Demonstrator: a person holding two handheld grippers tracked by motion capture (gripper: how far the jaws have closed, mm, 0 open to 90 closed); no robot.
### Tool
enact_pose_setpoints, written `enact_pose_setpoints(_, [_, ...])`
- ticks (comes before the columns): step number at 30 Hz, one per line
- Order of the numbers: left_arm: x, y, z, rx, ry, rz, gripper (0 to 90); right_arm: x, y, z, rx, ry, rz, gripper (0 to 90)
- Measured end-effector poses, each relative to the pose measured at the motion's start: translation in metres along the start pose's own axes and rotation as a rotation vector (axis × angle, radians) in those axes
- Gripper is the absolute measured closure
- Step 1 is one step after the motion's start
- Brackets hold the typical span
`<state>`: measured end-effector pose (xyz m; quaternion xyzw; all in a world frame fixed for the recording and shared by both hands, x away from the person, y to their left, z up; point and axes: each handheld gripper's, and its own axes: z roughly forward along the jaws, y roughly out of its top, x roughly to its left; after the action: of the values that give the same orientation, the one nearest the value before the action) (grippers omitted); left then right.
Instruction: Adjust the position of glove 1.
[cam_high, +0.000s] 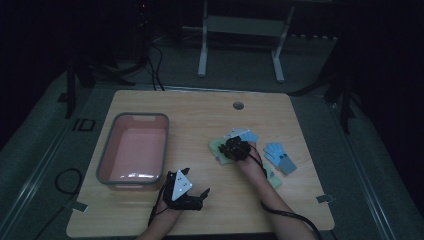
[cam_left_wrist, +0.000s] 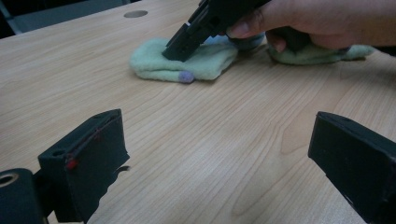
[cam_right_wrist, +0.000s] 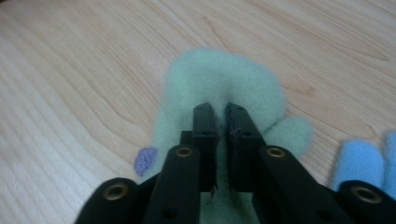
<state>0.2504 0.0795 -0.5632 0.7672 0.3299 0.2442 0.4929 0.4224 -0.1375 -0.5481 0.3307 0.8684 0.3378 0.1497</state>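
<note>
A pale green mitten (cam_high: 216, 148) with a small purple tab (cam_right_wrist: 145, 161) lies flat near the middle of the wooden table (cam_high: 200, 115). My right gripper (cam_right_wrist: 221, 109) points down onto the mitten (cam_right_wrist: 219, 77), and its jaws stand nearly together with a fold of the green fleece pinched between them. In the left gripper view the same jaws (cam_left_wrist: 175, 51) press into the mitten (cam_left_wrist: 205, 58), with the person's hand behind them. My left gripper (cam_high: 194, 182) rests near the table's front edge, aimed at the mitten; its jaws (cam_left_wrist: 217, 128) stand wide open over bare wood.
A grey-rimmed pink bin (cam_high: 140, 116) stands at the table's left. A blue glove (cam_high: 280, 157) lies right of the right hand, and another blue one (cam_high: 248, 135) lies just beyond it. A second green mitten (cam_left_wrist: 317, 53) lies under that hand. A cable hole (cam_high: 238, 105) sits at the back.
</note>
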Motion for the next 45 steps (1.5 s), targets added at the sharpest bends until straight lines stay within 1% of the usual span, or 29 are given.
enact_pose_setpoints(1, [0.000, 0.000, 0.000, 0.000, 0.000, 0.000, 4.4, 0.000, 0.000, 0.000, 0.000, 0.000, 0.000, 84.3])
enact_pose_setpoints(2, [0.000, 0.000, 0.000, -0.002, 0.002, 0.003, 4.4, 0.005, 0.002, -0.002, -0.002, -0.034, 0.028, 85.9])
enact_pose_setpoints(3, [0.000, 0.000, 0.000, -0.002, 0.002, 0.003, 4.4, 0.005, 0.002, -0.002, -0.002, -0.034, 0.028, 85.9])
enact_pose_setpoints(4, [0.000, 0.000, 0.000, -0.004, 0.004, 0.005, 4.4, 0.008, 0.003, -0.007, -0.012, -0.051, 0.077, 86.1])
enact_pose_setpoints(7, [0.000, 0.000, 0.000, -0.004, 0.006, 0.002, 4.3, 0.009, 0.003, -0.015, -0.020, -0.053, 0.151, 86.1])
enact_pose_setpoints(8, [0.000, 0.000, 0.000, -0.004, 0.006, 0.000, 4.3, 0.011, 0.003, -0.018, -0.027, -0.061, 0.167, 86.2])
enact_pose_setpoints(9, [0.000, 0.000, 0.000, -0.004, 0.006, 0.000, 4.3, 0.014, 0.004, -0.022, -0.030, -0.067, 0.165, 86.2])
enact_pose_setpoints(11, [-0.001, 0.000, 0.000, -0.006, 0.009, 0.003, 4.2, 0.021, 0.005, -0.032, -0.046, -0.084, 0.187, 86.3])
enact_pose_setpoints(15, [-0.001, 0.000, 0.000, -0.007, 0.014, 0.005, 4.0, 0.036, 0.007, -0.054, -0.071, -0.119, 0.195, 86.3])
enact_pose_setpoints(16, [-0.001, 0.000, 0.000, -0.007, 0.014, 0.005, 3.8, 0.036, 0.007, -0.054, -0.071, -0.119, 0.195, 86.3])
enact_pose_setpoints(17, [-0.001, 0.000, -0.001, -0.008, 0.014, 0.006, 3.9, 0.042, 0.005, -0.066, -0.080, -0.130, 0.205, 86.3])
enact_pose_setpoints(20, [-0.001, 0.000, -0.001, -0.010, 0.017, 0.004, 3.8, 0.048, 0.000, -0.079, -0.090, -0.122, 0.232, 86.3])
enact_pose_setpoints(21, [-0.001, 0.000, -0.001, -0.010, 0.017, 0.004, 3.7, 0.048, 0.000, -0.079, -0.090, -0.122, 0.232, 86.3])
enact_pose_setpoints(22, [-0.002, 0.000, -0.001, -0.013, 0.014, 0.010, 3.4, 0.054, -0.006, -0.087, -0.099, -0.124, 0.240, 86.2])
enact_pose_setpoints(23, [-0.002, 0.000, -0.001, -0.013, 0.014, 0.010, 3.3, 0.057, -0.009, -0.091, -0.103, -0.134, 0.247, 86.3])
enact_pose_setpoints(24, [-0.003, -0.001, -0.001, -0.022, 0.007, 0.023, 2.8, 0.059, -0.013, -0.093, -0.111, -0.135, 0.254, 86.2])
enact_pose_setpoints(25, [-0.003, -0.001, -0.001, -0.022, 0.007, 0.023, 2.7, 0.059, -0.013, -0.093, -0.111, -0.135, 0.254, 86.2])
enact_pose_setpoints(27, [-0.004, -0.001, -0.001, -0.027, 0.002, 0.032, 2.4, 0.066, -0.019, -0.096, -0.107, -0.139, 0.251, 86.2])
enact_pose_setpoints(28, [-0.005, -0.001, -0.001, -0.028, 0.009, 0.044, 2.0, 0.069, -0.025, -0.099, -0.110, -0.140, 0.272, 86.3])
enact_pose_setpoints(29, [-0.005, -0.001, -0.001, -0.028, 0.014, 0.046, 1.8, 0.070, -0.027, -0.100, -0.111, -0.140, 0.280, 86.2])
enact_pose_setpoints(30, [-0.005, -0.001, -0.001, -0.028, 0.014, 0.046, 1.8, 0.070, -0.027, -0.100, -0.111, -0.140, 0.280, 86.2])
enact_pose_setpoints(31, [-0.006, -0.001, -0.001, -0.030, 0.013, 0.043, 1.8, 0.074, -0.034, -0.100, -0.101, -0.155, 0.281, 86.2])
enact_pose_setpoints(35, [-0.006, -0.001, -0.002, -0.030, 0.013, 0.042, 1.7, 0.076, -0.041, -0.099, -0.097, -0.157, 0.298, 86.2])
enact_pose_setpoints(36, [-0.005, -0.001, -0.002, -0.032, 0.011, 0.040, 1.7, 0.078, -0.046, -0.099, -0.097, -0.174, 0.304, 86.2])
enact_pose_setpoints(37, [-0.004, -0.001, -0.002, -0.031, 0.004, 0.035, 1.7, 0.081, -0.056, -0.095, -0.095, -0.190, 0.320, 86.1])
enact_pose_setpoints(40, [-0.004, -0.001, -0.002, -0.031, 0.001, 0.029, 1.8, 0.084, -0.060, -0.091, -0.084, -0.195, 0.316, 86.1])
enact_pose_setpoints(41, [-0.003, -0.001, -0.002, -0.031, 0.000, 0.028, 1.8, 0.086, -0.063, -0.087, -0.078, -0.183, 0.324, 86.0])
enact_pose_setpoints(43, [-0.003, -0.001, -0.002, -0.031, -0.002, 0.026, 1.8, 0.087, -0.066, -0.082, -0.066, -0.181, 0.323, 85.8])
enact_pose_setpoints(45, [-0.003, -0.001, -0.002, -0.031, -0.003, 0.027, 1.8, 0.087, -0.071, -0.075, -0.051, -0.167, 0.340, 84.6])
